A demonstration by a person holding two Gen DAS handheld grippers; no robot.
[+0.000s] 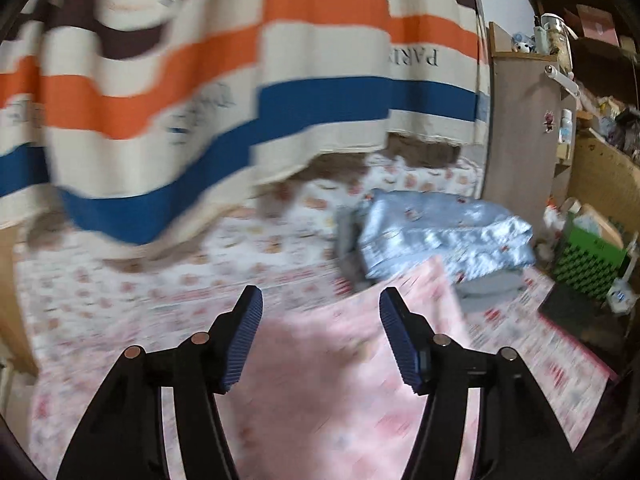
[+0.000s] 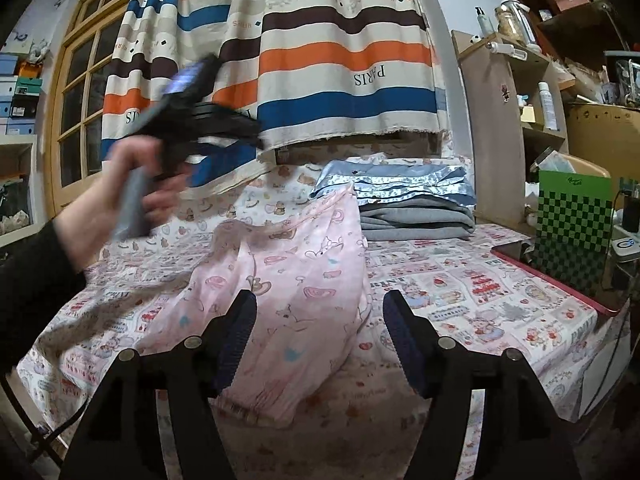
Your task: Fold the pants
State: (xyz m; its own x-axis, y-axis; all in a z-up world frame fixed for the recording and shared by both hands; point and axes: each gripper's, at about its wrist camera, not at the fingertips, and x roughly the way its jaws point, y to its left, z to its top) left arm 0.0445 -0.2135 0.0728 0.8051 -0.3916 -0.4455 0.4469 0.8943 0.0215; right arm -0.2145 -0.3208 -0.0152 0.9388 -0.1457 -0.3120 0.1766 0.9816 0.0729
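Pink printed pants [image 2: 300, 264] lie along the patterned bed sheet [image 2: 460, 280], one end bunched near me, the other reaching a folded stack. My right gripper [image 2: 320, 304] hovers just above their near end, open, with nothing between the fingers. In the left wrist view the pants [image 1: 320, 360] show as a blurred pink sheet below my left gripper [image 1: 320, 300], also open and empty. The right wrist view catches a person's hand [image 2: 120, 192] holding that left gripper [image 2: 216, 116] raised at the left, above the bed and clear of the pants.
A folded stack of blue satin and grey cloth [image 2: 400, 196] sits at the back of the bed. A striped curtain [image 2: 340, 60] hangs behind it. A wooden shelf unit [image 2: 500, 120] and a green checked box [image 2: 572, 224] stand at the right.
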